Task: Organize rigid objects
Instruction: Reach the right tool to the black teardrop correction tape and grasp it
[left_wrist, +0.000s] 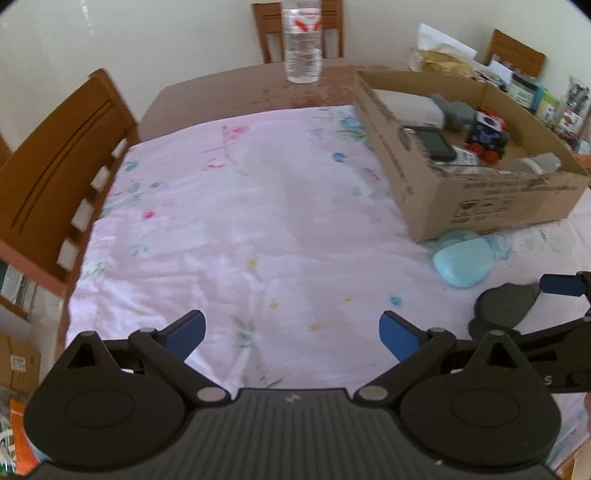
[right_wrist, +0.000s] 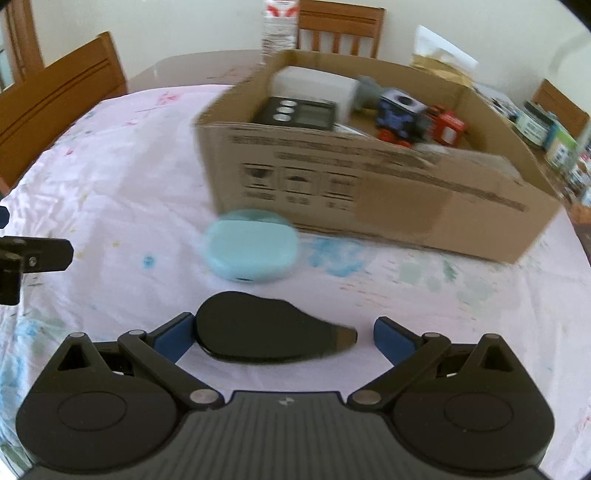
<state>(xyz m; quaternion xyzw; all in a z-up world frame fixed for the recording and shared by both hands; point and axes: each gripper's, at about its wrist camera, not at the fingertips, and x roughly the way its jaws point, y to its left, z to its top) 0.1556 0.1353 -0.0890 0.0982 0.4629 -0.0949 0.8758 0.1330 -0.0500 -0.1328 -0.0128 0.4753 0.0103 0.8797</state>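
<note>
Right gripper (right_wrist: 282, 339) hovering low over pink floral cloth (right_wrist: 110, 155) on counter (left_wrist: 221, 85), jaws spread wide, straddling black teardrop-shaped object (right_wrist: 258, 332); left blue pad touching or nearly touching its rounded end, right pad clear of its tapered tip. Black object lying flat on cloth. Light blue rounded case (right_wrist: 251, 254) sitting just beyond it, right beside front wall of cardboard box (right_wrist: 406, 206). Box already holding a white block (right_wrist: 314, 86), black device with round buttons (right_wrist: 295, 114), dark blue toy (right_wrist: 397, 114), red toy (right_wrist: 448, 127). Left gripper (left_wrist: 291, 334) off to the side, jaws wide, holding nothing, over bare cloth. Water bottle (left_wrist: 303, 44) standing upright at far counter edge. Wooden chairs (left_wrist: 62, 166) around counter. View blurred.
</note>
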